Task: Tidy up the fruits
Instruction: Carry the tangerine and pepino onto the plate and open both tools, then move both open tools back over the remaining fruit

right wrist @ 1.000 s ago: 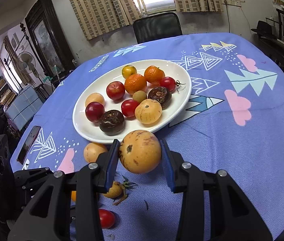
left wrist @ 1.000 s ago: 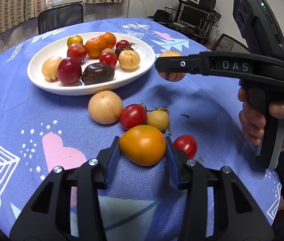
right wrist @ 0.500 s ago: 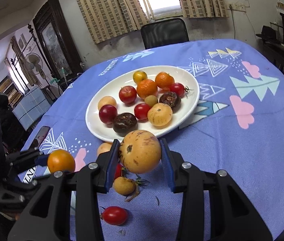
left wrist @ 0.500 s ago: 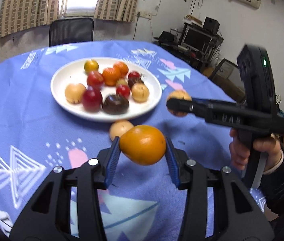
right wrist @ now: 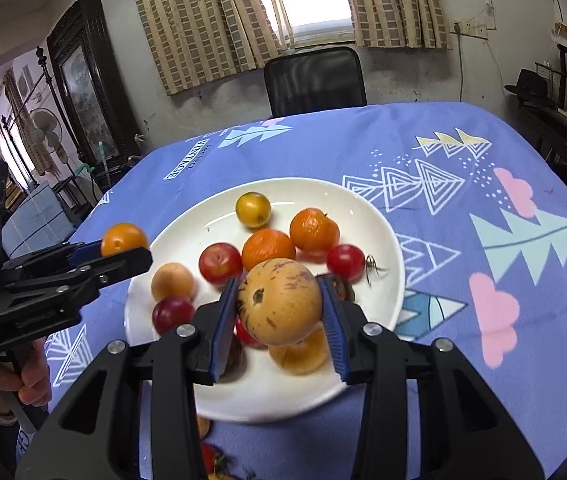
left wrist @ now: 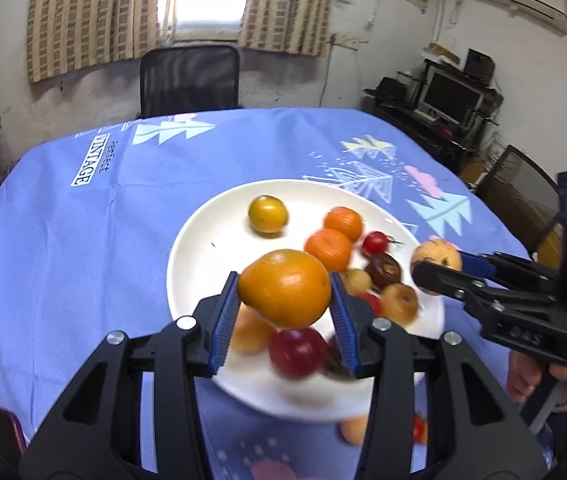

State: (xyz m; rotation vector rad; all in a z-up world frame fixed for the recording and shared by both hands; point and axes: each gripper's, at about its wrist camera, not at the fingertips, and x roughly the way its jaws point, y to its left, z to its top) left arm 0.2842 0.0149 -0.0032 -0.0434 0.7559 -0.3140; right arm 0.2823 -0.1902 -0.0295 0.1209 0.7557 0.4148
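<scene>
Right now you have a fruit in each gripper, both carried above the white plate (right wrist: pixel 367 216) so that each can be let go onto it rather than onto the cloth. Your left gripper (left wrist: pixel 285 300) has its blue-padded fingers (left wrist: pixel 225 316) clamped on the two flanks of an orange, smooth-skinned fruit (left wrist: pixel 285 288), pinched across its widest part so it cannot roll out; from the right wrist view it hangs over the plate's left rim. Your right gripper (right wrist: pixel 279 304) has its fingers closed the same way on a tan fruit with purple streaks (right wrist: pixel 279 300), held over the near right part of the plate.

Already lying on the plate are two tangerines (right wrist: pixel 313 230), a yellow-green fruit (right wrist: pixel 253 210) at the far side, several red plums (right wrist: pixel 220 263), a cherry tomato with its stem (right wrist: pixel 345 262), and some pale round fruits (right wrist: pixel 172 282). They crowd the near half, while the far left of the plate is bare, so I judge that bare patch the better landing spot for your left-hand fruit.

A few fruits are left on the blue patterned tablecloth (left wrist: pixel 103 240) that covers the surface, just beyond the plate's near rim: a pale one (left wrist: pixel 353 430) and a small red one (left wrist: pixel 419 428). These, I judge, come next.
</scene>
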